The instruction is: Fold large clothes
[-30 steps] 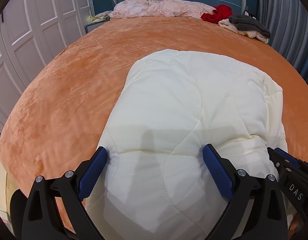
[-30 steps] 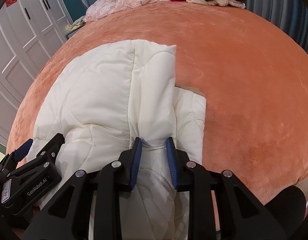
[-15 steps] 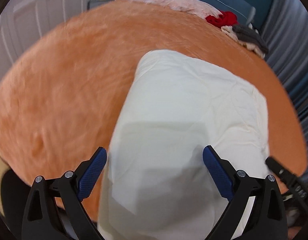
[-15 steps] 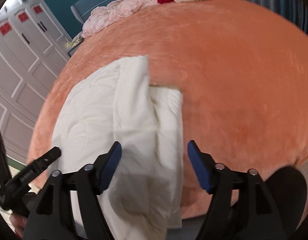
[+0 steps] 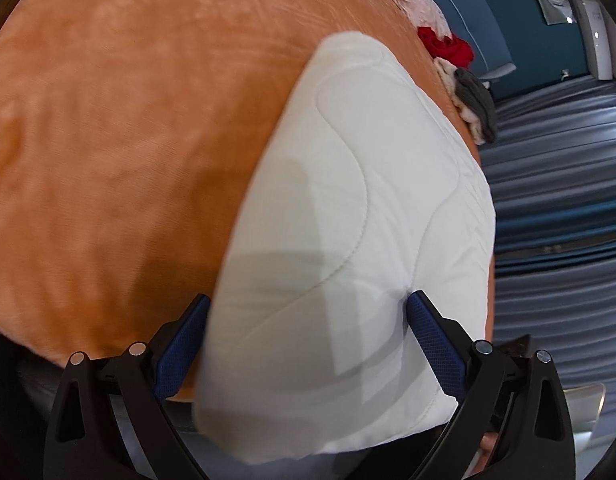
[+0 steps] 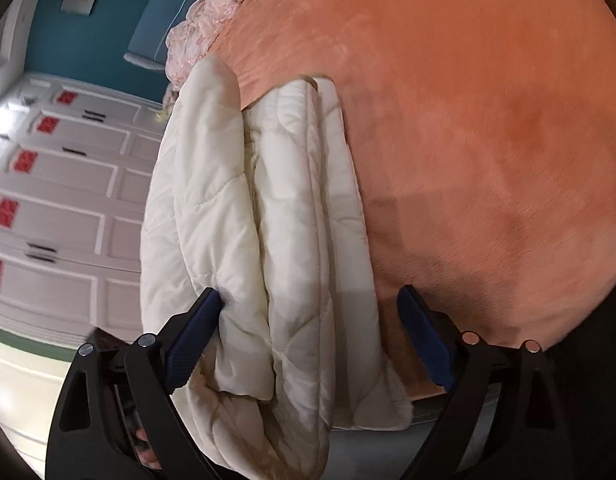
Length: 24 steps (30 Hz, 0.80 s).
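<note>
Orange bed (image 5: 108,140) carrying folded cream quilted coat (image 5: 347,240) near its foot edge, with red garment (image 5: 445,46), grey garment (image 5: 473,96) and pink bedding (image 6: 204,36) beyond the coat.

Folded jacket (image 5: 355,240) on the bed (image 5: 108,140) — near its front edge, heaped clothes (image 5: 467,88) behind, wardrobe (image 6: 60,200) left.

One quilted jacket (image 5: 359,216), perhaps folded.

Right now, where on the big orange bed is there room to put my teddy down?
The orange bed cover lies bare right of the folded cream quilt, and bare again on the quilt's other side. It's crowded at the headboard end: a pink blanket, a red garment and grey clothes pile there.
</note>
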{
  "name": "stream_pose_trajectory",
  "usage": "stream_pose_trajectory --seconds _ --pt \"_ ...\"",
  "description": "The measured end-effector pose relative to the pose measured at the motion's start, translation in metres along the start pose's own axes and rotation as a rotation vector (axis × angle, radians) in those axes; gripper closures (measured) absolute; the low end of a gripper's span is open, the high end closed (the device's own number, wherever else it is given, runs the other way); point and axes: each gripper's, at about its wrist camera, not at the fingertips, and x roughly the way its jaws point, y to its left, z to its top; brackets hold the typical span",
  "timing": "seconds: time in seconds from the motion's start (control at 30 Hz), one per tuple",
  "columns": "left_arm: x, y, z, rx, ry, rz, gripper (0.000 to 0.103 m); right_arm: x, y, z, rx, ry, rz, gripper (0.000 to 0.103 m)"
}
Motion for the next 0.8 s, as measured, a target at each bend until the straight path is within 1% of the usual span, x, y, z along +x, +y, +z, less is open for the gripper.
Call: stream_pose_trajectory --seconds 0.13,0.2,0.23,0.33,0.37,0.4,0.47,0.53,0.63,0.67,0.73,0.8 --pt "0.010 -0.009 0.004 0.029 -0.003 0.022 0.005 0.012 -0.003 0.002 0.033 0.014 0.057 0.014" --pt "0.012 -0.020 0.006 0.067 -0.016 0.059 0.005 0.017 -0.003 0.007 0.037 0.017 0.070 0.015" --pt "0.012 -0.025 0.007 0.084 -0.024 0.076 0.005 0.021 0.000 0.009 0.033 0.020 0.076 0.017" --pt "0.008 -0.046 0.001 0.159 -0.066 0.135 0.006 0.024 0.012 0.013 0.001 0.011 0.066 0.039" --pt "0.005 -0.056 -0.003 0.202 -0.088 0.157 0.009 0.021 0.020 0.014 -0.033 -0.005 0.056 0.053" --pt "0.003 -0.062 -0.005 0.235 -0.105 0.175 0.011 0.017 0.025 0.015 -0.058 -0.015 0.041 0.063" --pt "-0.007 -0.084 -0.012 0.333 -0.152 0.219 0.020 0.007 0.041 0.015 -0.129 -0.043 -0.004 0.070" --pt "-0.017 -0.102 -0.016 0.402 -0.185 0.235 0.024 -0.005 0.058 0.015 -0.193 -0.082 -0.042 0.072" --pt "-0.035 -0.127 -0.019 0.464 -0.234 0.240 0.027 -0.024 0.082 0.013 -0.275 -0.139 -0.075 0.075" --pt "-0.041 -0.133 -0.019 0.484 -0.250 0.244 0.029 -0.029 0.089 0.012 -0.296 -0.154 -0.072 0.078" --pt "-0.053 -0.150 -0.020 0.537 -0.286 0.250 0.031 -0.042 0.107 0.012 -0.355 -0.189 -0.086 0.078" --pt "-0.066 -0.165 -0.018 0.566 -0.324 0.245 0.032 -0.053 0.123 0.012 -0.404 -0.218 -0.088 0.079"
